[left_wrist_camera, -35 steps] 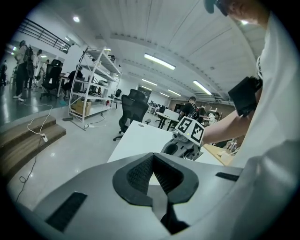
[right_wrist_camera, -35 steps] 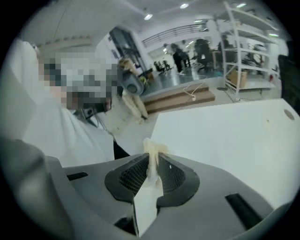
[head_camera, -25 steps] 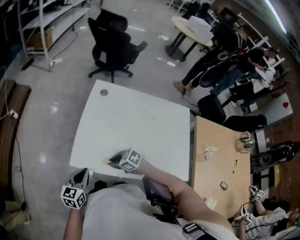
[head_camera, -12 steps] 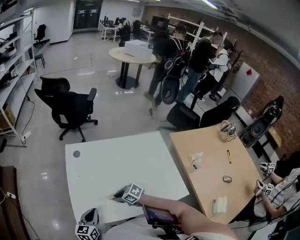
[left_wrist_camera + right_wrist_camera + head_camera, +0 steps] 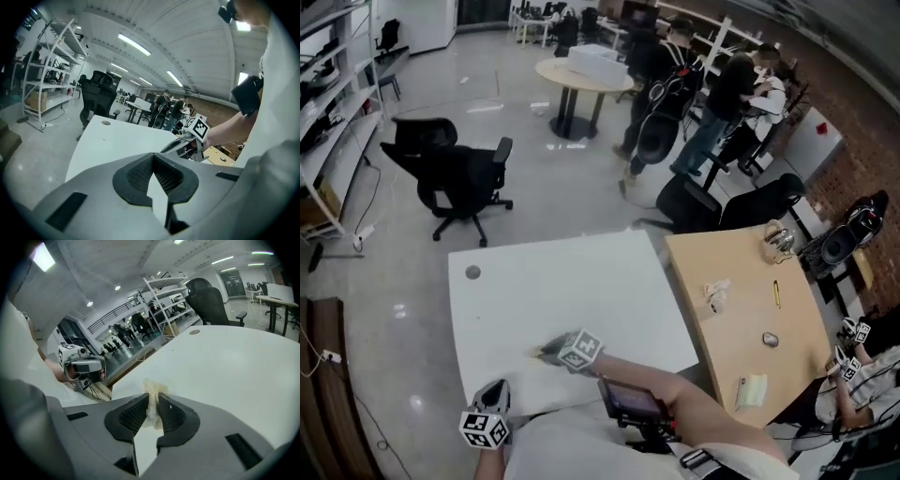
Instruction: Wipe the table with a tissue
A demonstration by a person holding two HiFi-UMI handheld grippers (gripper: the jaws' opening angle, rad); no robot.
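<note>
Right gripper [image 5: 152, 401]: fingers clamped on a crumpled off-white tissue [image 5: 153, 392], low over the near part of the white rectangular table [image 5: 572, 281]. Left gripper [image 5: 153, 157]: fingers closed together, nothing between, held by the table's near-left corner. Black office chair [image 5: 455, 178] beyond the far edge.

At the head view's lower centre the right forearm [image 5: 680, 411] reaches up-left with the right gripper [image 5: 548, 354] pinched on a tissue [image 5: 152, 391], while the left gripper [image 5: 494, 392], at lower left, has its jaws together and empty.
</note>
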